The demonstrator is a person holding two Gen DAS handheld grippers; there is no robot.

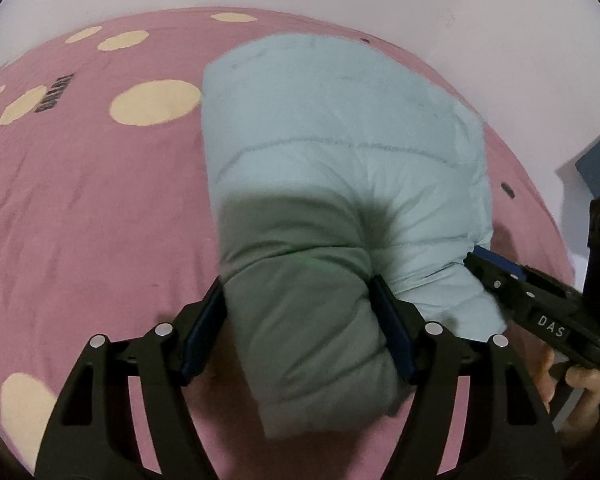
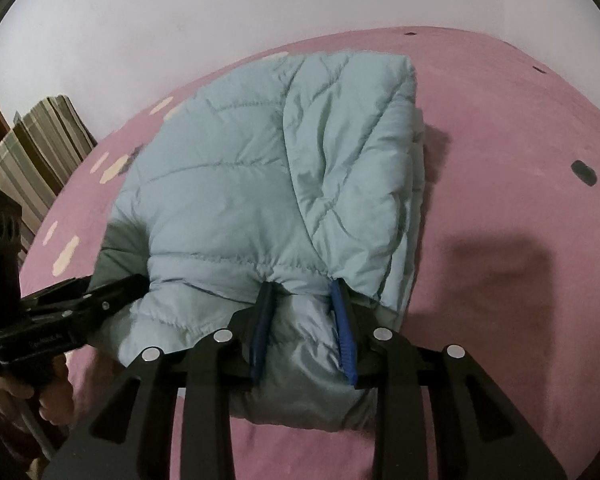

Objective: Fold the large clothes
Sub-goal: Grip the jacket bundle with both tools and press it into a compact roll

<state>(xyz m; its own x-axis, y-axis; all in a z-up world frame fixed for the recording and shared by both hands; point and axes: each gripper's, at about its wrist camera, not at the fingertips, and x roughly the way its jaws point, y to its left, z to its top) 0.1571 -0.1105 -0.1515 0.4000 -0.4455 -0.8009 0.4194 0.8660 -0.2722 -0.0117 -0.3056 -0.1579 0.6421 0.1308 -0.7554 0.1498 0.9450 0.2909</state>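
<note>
Two tongs (image 1: 300, 332) (image 2: 304, 328) clamping folded pale-blue puffer jacket (image 1: 340, 140), pink bedsheet (image 1: 80, 220) beneath

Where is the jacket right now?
The jacket lies folded on the pink bedspread, its near edge between both tongs: left, right.

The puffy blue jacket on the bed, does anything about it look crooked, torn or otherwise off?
Nothing looks torn or spilled. The jacket lies folded in a thick bundle on the pink bedspread. Its near edge is bunched up, squeezed between the pads of the left tool and the right tool. It is lumpy rather than flat, as padded clothing tends to be.
</note>
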